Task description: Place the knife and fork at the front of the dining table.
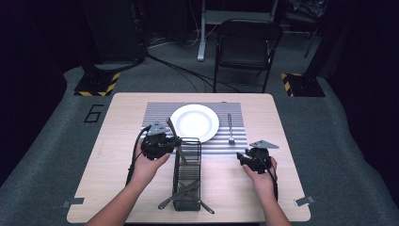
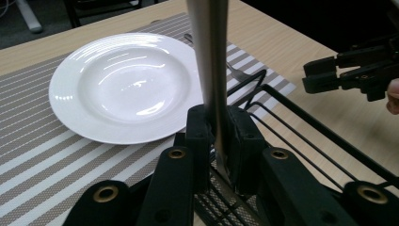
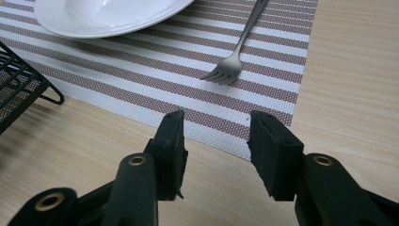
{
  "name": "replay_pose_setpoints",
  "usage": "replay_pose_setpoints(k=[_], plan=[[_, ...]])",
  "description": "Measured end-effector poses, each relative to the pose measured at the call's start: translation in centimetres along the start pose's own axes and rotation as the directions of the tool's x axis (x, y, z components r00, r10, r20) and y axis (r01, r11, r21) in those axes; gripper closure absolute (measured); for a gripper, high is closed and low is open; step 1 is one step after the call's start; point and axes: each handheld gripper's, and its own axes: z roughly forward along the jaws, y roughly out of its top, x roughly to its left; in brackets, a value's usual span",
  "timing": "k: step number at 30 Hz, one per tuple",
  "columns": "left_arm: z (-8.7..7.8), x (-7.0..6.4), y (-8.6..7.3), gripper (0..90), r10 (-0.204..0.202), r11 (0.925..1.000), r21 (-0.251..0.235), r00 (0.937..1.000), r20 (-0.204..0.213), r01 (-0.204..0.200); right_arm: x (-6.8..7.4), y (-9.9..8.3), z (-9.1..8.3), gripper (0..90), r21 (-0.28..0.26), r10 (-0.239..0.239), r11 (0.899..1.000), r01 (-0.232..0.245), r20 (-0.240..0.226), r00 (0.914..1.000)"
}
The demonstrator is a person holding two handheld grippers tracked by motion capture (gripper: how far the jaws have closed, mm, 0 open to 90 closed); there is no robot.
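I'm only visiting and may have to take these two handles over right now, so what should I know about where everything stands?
Left gripper: shut on a metal utensil, held upright above the black wire basket; which kind of utensil it is I cannot tell.
Right gripper: open, holding nothing, low over the table just short of the striped placemat.
Done: white plate sits on the placemat, fork lies to its right.
Left: probably lay the held utensil beside the plate; more cutlery lies in the basket.
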Motion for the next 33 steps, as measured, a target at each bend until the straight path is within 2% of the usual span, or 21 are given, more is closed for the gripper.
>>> replay_pose_setpoints(k=[6,19,23,26,27,33], plan=[[0.3,-0.8,0.1,81.5,0.010,0.9998,-0.019,0.9997,0.021,-0.009,0.1,0.0,0.0,55.6,0.004,0.000,1.000,0.000,0.000,1.0000],[1.2,-1.6,0.4,82.1,0.026,0.9991,-0.035,0.9996,0.012,-0.026,-0.2,-0.1,0.0,55.6,0.001,0.013,1.000,-0.013,0.000,0.9999],[1.0,-1.7,0.7,82.2,0.036,0.9992,-0.019,0.9992,0.018,-0.036,-0.3,-0.1,0.0,55.6,0.000,0.014,1.000,-0.014,0.000,0.9999],[0.7,-1.9,1.0,82.2,0.030,0.9993,-0.022,0.9992,0.027,-0.029,-0.3,-0.1,0.0,55.6,0.000,0.014,1.000,-0.014,-0.001,0.9999],[0.5,-1.9,1.1,82.2,0.042,0.9990,-0.018,0.9988,0.024,-0.042,-0.3,-0.1,0.0,55.6,0.001,0.014,1.000,-0.014,-0.001,0.9999],[-0.2,-2.1,1.8,82.2,0.044,0.9985,-0.034,0.9988,0.022,-0.043,-0.3,-0.1,0.0,55.6,0.000,0.015,1.000,-0.015,-0.002,0.9999]])
